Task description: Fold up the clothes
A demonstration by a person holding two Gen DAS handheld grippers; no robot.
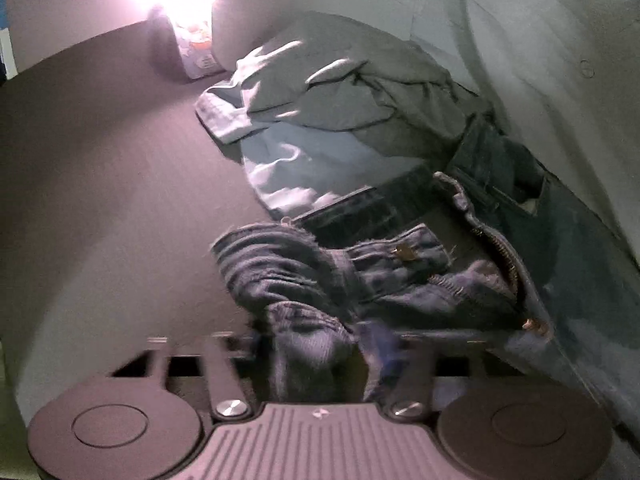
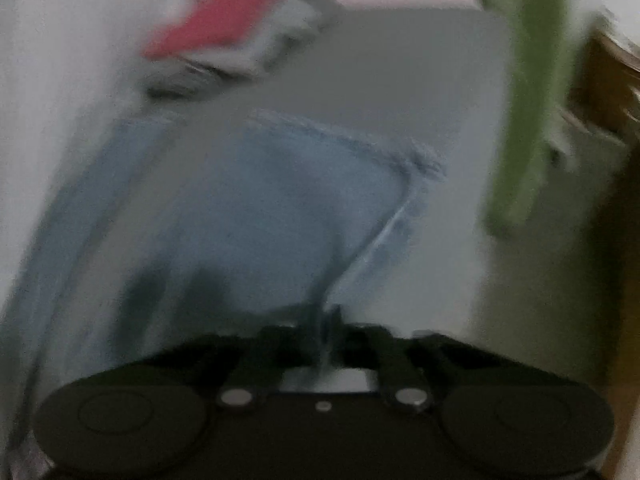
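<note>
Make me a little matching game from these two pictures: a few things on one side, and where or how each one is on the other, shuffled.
Things:
1. dark jeans
2. grey garment
3. light blue denim
4. red item

Places or states:
A. on top of a blurred stack at the far side of the right view
B. crumpled in a heap beyond the open zipper
C. bunched between the fingers of the left claw
D. a thin fold pinched in the right claw

Pairs: 1-C, 2-B, 3-D, 4-A
</note>
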